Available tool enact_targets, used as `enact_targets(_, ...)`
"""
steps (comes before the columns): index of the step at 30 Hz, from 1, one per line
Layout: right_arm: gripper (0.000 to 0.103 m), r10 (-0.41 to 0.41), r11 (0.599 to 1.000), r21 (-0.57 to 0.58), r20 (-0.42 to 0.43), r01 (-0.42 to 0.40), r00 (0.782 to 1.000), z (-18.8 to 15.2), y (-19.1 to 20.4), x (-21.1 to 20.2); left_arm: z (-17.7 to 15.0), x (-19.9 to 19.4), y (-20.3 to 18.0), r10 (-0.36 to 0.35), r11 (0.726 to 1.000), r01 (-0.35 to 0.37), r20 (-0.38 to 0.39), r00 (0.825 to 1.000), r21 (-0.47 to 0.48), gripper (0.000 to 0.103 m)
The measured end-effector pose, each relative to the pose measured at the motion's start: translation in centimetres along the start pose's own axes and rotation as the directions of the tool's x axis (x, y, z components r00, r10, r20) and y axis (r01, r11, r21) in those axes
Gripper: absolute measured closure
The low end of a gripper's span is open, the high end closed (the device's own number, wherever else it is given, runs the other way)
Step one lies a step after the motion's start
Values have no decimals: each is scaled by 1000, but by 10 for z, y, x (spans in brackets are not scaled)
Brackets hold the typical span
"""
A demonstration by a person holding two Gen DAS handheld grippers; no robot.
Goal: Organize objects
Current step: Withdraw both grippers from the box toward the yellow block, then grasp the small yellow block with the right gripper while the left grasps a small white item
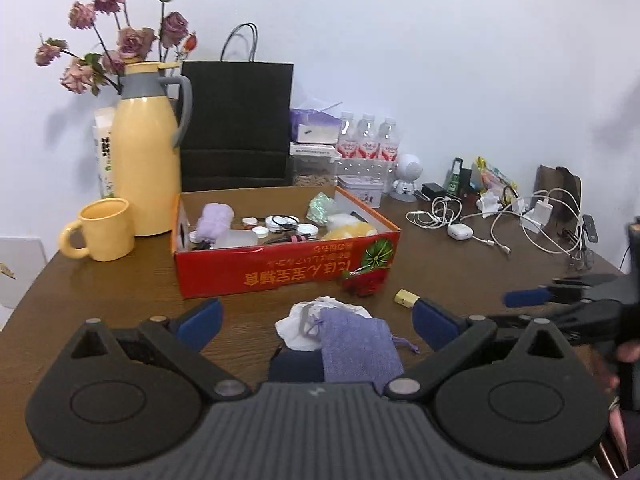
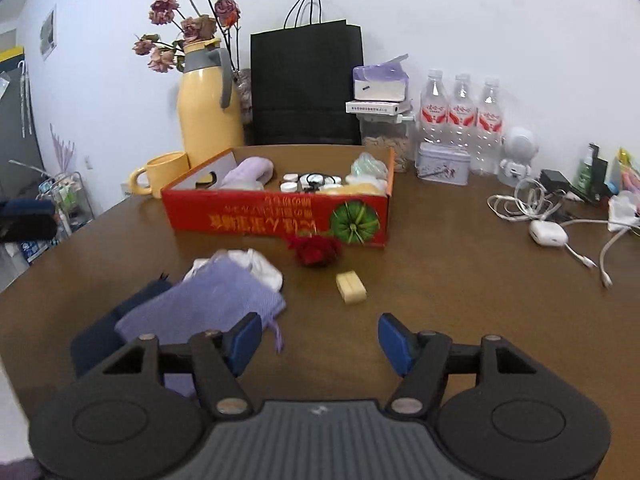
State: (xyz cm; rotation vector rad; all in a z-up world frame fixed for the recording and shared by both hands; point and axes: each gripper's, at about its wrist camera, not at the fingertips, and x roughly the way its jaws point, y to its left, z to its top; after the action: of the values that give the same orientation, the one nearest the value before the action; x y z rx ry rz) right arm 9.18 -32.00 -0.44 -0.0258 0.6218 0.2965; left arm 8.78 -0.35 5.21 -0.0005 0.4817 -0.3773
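L gripper [image 1: 316, 320] open, jaws wide, nothing pressed between the pads; purple pouch [image 1: 356, 344] lies on table [image 1: 120, 292] in the gap, close to cam, overlapping white cloth [image 1: 296, 326] and a dark blue item [image 1: 296, 364] under it. R gripper [image 2: 320, 340] open too, empty, bare table between pads. In R view pouch sits just left of the left pad. Red box [image 1: 280, 268] mid-table, open top, holds lilac towel [image 1: 216, 220], small white jars [image 1: 276, 222], yellow item [image 1: 348, 230], greenish wrap [image 1: 322, 206]. Red flower thing [image 2: 316, 250] touching box front at its right end. Small yellow block [image 2: 351, 287] on table near it, apart from the pouch. Yellow mug [image 1: 104, 230] and jug [image 1: 146, 152] left of box, black bag [image 1: 236, 120] behind. Cables [image 1: 500, 220] far right. R gripper's tip also shows at right edge of L view.
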Motion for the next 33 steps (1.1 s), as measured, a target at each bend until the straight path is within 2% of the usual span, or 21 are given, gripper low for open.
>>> enact_targets(4,35,-37,995,-90,45,40,998,-4,-1,-31,1,6,1,1,1000,-1,1,1000,14,0)
enact_targets(6,35,-61,994,-82,69,67,996,0,-7,-37,-1,17,2,-11,1000,11,-10,1000,11,0)
enact_targets(8,35,-64,996,-63,79,69,995,7,-13,-29,0,43,8,-52,999,51,-59,997,-18,13)
enact_targets(9,35,-64,996,-58,75,68,995,9,-14,-22,0,60,12,-76,997,72,-92,993,-42,26)
enact_targets(11,36,-41,998,-53,52,44,998,13,-15,1,1,96,22,-84,994,70,-164,983,-87,51)
enact_targets(12,37,-35,998,-55,38,37,999,14,-14,11,2,112,26,-75,993,56,-198,977,-100,55)
enact_targets(14,39,-24,997,-74,20,25,1000,16,-9,37,2,142,32,-69,994,46,-240,968,-98,57)
enact_targets(16,40,-6,997,-77,11,7,1000,19,-6,63,0,164,37,-106,991,78,-275,956,-113,61)
enact_targets(17,44,-9,997,-79,8,10,1000,20,-6,74,-2,172,39,-120,989,87,-292,949,-123,64)
enact_targets(18,46,-26,996,-81,1,26,1000,21,-6,87,-4,181,42,-120,988,83,-318,941,-130,70)
enact_targets(20,48,-51,996,-78,-16,50,999,23,-8,110,-8,191,46,-104,989,59,-349,931,-138,92)
enact_targets(22,53,-45,998,-52,-39,43,998,25,-13,132,-10,193,56,-113,982,53,-343,933,-180,99)
enact_targets(24,63,-53,997,-57,-62,49,997,25,-12,148,-10,191,68,-141,963,51,-333,932,-263,100)
enact_targets(25,70,-59,996,-74,-76,53,995,24,-10,154,-10,189,73,-136,958,42,-321,937,-283,100)
enact_targets(28,81,-64,994,-88,-58,58,996,21,-8,154,-6,177,80,-113,953,22,-285,952,-303,100)
enact_targets(30,81,-65,995,-74,-61,61,996,21,-11,150,-1,169,82,-114,948,27,-259,959,-317,100)
enact_targets(33,83,-73,996,-52,-44,70,996,21,-13,138,8,154,79,-78,953,8,-219,973,-303,100)
